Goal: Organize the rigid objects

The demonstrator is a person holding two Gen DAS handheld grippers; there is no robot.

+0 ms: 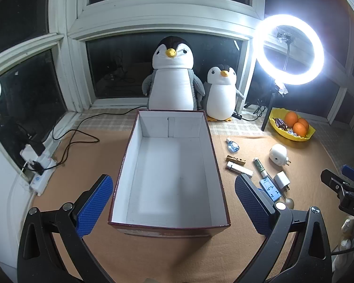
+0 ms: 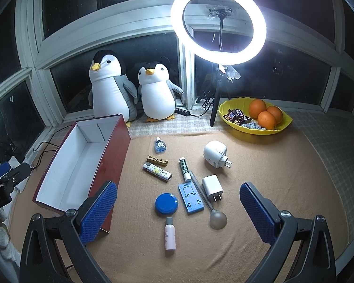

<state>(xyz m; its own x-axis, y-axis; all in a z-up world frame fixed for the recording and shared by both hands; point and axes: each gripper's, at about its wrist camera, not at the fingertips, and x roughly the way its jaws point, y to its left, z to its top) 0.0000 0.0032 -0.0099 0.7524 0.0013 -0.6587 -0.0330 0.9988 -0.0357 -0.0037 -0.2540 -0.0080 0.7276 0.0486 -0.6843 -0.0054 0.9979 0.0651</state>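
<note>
Left gripper (image 1: 173, 202) spread over empty box (image 1: 214, 155); right gripper (image 2: 178, 208) spread above blue lid (image 2: 166, 203), holding nothing.

Centre frame: open white-lined box (image 1: 170, 172), nothing inside, flanked by the spread blue-padded fingers of the left gripper (image 1: 173, 206). Right of the box, on the tan cloth (image 1: 87, 165): small blue bottle (image 1: 232, 145), wooden clothespin (image 1: 236, 160), white lighter (image 1: 238, 169), green tube (image 1: 259, 166), blue stand (image 1: 270, 188), two white plugs. Behind, two plush penguins; upper right, glowing ring light (image 1: 289, 49).
</note>
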